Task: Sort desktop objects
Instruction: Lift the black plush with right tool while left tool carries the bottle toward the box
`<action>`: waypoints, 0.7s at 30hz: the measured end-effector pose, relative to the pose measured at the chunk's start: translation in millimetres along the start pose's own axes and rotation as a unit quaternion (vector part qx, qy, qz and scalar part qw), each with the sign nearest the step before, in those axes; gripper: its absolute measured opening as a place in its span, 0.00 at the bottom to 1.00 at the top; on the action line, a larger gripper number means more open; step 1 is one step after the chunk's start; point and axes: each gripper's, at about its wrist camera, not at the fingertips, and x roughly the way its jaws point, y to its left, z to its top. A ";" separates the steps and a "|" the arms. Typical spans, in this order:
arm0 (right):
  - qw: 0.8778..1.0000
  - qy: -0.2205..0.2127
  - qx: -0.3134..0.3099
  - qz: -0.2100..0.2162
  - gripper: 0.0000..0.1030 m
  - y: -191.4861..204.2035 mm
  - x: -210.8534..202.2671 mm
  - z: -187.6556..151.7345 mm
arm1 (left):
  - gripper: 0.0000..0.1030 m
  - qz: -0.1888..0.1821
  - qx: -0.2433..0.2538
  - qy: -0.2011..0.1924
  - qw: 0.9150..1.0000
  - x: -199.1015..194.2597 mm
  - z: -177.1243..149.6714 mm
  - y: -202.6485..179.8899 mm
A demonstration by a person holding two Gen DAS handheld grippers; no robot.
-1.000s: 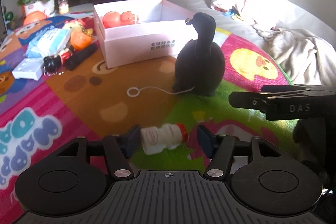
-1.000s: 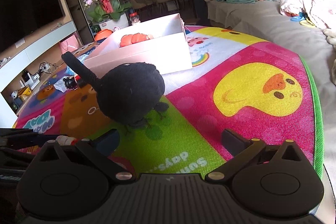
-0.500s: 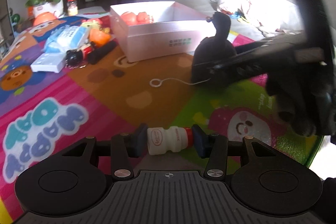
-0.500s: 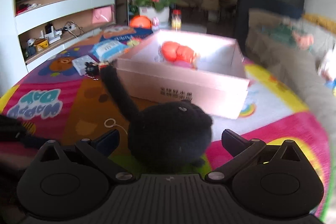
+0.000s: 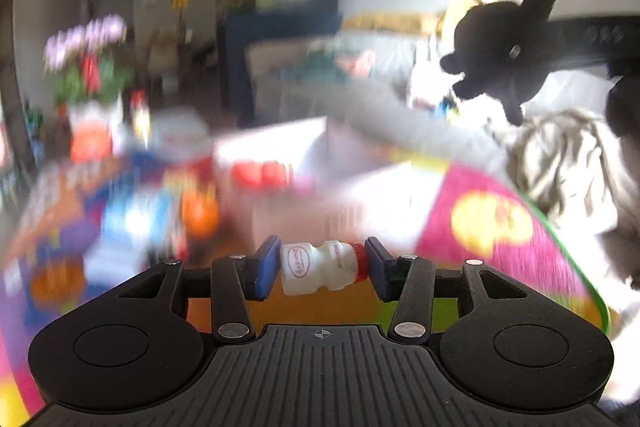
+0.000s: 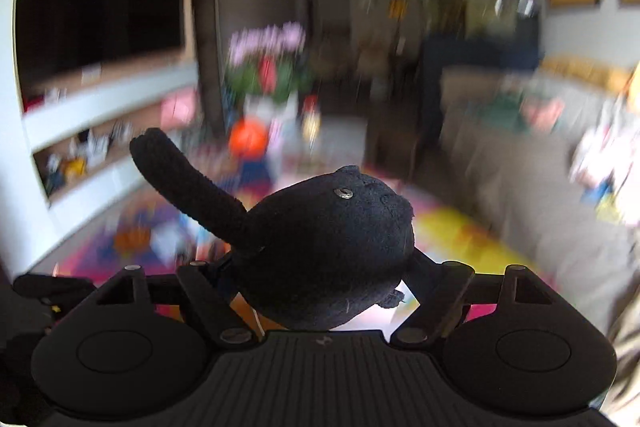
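My left gripper point(image 5: 320, 267) is shut on a small white yogurt bottle point(image 5: 318, 267) with a red cap, held sideways above the colourful mat. My right gripper point(image 6: 324, 279) is shut on a black plush cat point(image 6: 320, 251) with its tail sticking up to the left, lifted off the mat. The same plush point(image 5: 504, 59) shows in the air at the upper right of the left wrist view. The white box point(image 5: 304, 179) with red toys inside lies blurred beyond the bottle.
Both views are motion-blurred. An orange item point(image 5: 200, 215), a blue-white pack point(image 5: 132, 223) and a flower pot point(image 5: 88, 83) lie at the left of the mat. A sofa with a crumpled blanket point(image 5: 560, 167) runs along the right. A wall shelf point(image 6: 100, 131) stands left.
Both grippers closed on their objects and rose off the mat: the left took the bottle, the right took the plush cat. Both cameras now swing upward.
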 end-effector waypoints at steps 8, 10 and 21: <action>0.997 -0.067 0.016 -0.037 0.78 -27.3 -12.8 23.1 | 0.50 0.003 0.033 -0.027 0.999 97.3 55.8 -16.6; 0.997 -0.064 0.019 -0.040 0.78 -32.3 -4.8 23.9 | 0.55 -0.004 0.021 -0.025 0.999 120.4 65.6 -14.9; 0.999 -0.042 0.001 -0.025 0.78 -43.0 79.6 54.0 | 0.85 0.021 -0.047 0.012 0.999 79.7 -5.4 45.0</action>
